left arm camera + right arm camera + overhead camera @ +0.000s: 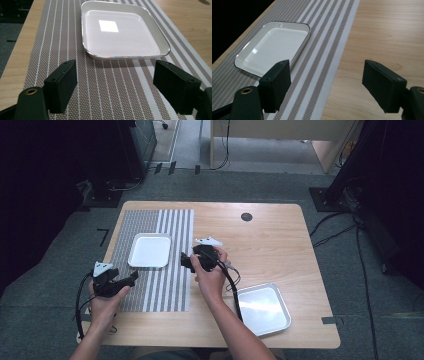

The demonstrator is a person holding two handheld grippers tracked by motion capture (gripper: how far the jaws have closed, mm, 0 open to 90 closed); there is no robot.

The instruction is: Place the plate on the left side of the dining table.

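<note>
With both sets of fingers spread wide and nothing between them, a person at the table (280, 245) holds the left gripper (134, 276) over the near left of the striped mat (150, 290) and the right gripper (186, 261) at the mat's right edge. Neither grips anything. Just beyond both, the white tray (149, 251) sits flat on the mat, empty, its dark-lined rim clear of the fingers on every side; the left gripper view shows it square ahead (122, 30). Judged from this, the step in hand is done best by leaving the tray level and backing the fingers away without brushing its rim. At the table's near right corner, well apart, a metal tray (262, 309) lies empty too.
</note>
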